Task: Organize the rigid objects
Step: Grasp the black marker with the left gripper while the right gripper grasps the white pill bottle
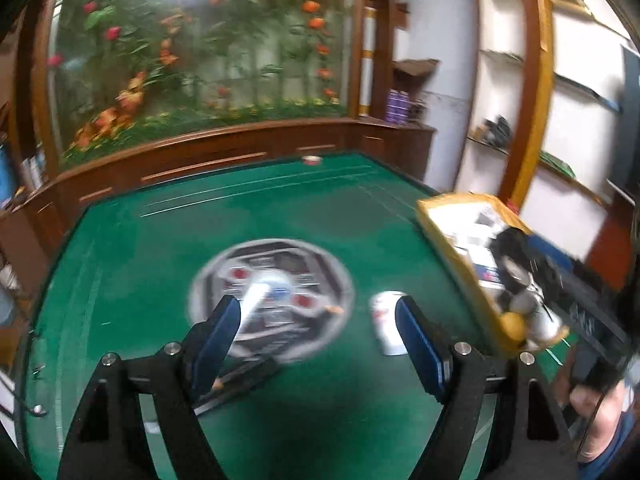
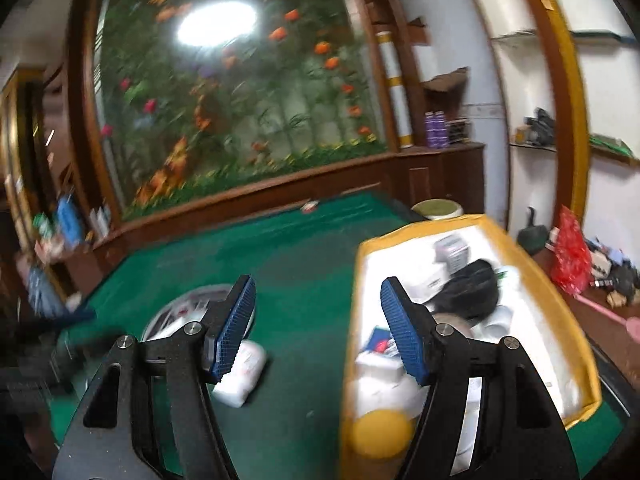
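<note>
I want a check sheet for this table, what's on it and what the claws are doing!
Surface: green table, round grey mat in the middle.
Job's things: yellow-rimmed box filled with items, yellow ball inside; white packet on the table.
Clutter: small red-white thing at the far edge.
Claws: left claw open, empty; right claw open, empty.
Cables: nothing seen.
Surroundings: flower mural, shelves.

Green felt table (image 1: 160, 240), wooden edging (image 1: 200, 148)
</note>
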Demonstrator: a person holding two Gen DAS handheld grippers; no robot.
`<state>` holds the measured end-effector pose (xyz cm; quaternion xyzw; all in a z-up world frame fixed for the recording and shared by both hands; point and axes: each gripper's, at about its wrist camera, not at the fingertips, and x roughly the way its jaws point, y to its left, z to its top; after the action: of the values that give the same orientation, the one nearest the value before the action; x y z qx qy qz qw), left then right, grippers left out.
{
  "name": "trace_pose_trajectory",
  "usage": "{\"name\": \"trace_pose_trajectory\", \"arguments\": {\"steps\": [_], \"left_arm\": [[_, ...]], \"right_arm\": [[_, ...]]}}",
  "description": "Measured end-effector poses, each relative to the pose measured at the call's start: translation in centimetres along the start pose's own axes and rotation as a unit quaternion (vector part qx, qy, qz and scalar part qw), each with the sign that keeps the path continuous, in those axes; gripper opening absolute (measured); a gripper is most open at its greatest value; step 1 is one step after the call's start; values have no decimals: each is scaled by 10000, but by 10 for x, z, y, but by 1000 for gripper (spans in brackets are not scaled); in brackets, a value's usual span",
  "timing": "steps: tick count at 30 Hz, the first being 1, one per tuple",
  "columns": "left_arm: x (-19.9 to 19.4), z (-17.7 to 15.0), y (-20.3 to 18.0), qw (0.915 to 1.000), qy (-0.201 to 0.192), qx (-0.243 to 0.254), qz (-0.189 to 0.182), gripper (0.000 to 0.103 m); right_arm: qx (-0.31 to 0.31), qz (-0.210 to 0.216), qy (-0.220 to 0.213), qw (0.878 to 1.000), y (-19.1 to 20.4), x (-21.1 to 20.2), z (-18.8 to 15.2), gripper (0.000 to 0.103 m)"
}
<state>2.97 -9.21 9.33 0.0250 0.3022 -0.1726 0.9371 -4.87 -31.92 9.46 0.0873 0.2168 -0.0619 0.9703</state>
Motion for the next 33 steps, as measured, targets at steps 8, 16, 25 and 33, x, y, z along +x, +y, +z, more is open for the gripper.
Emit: {"name": "trace_pose_trajectory", "arguments": {"steps": [8, 16, 25, 33], "left_arm": [[-14, -23, 73, 9995, 303, 111, -7, 80], [18, -53, 78, 9909, 1252, 480, -120, 79], [37, -77, 55, 9784, 1858, 901, 1, 63], [29, -81, 28, 9756, 1895, 946, -570, 39]], "right_arm": [[-301, 886, 981, 9908, 31, 36, -26, 66], [-243, 1011, 1187, 9875, 34, 48, -34, 66], [-268, 924, 1278, 9871, 39, 46, -35, 66], [-12, 817, 1466, 9858, 29, 54, -32, 66]]}}
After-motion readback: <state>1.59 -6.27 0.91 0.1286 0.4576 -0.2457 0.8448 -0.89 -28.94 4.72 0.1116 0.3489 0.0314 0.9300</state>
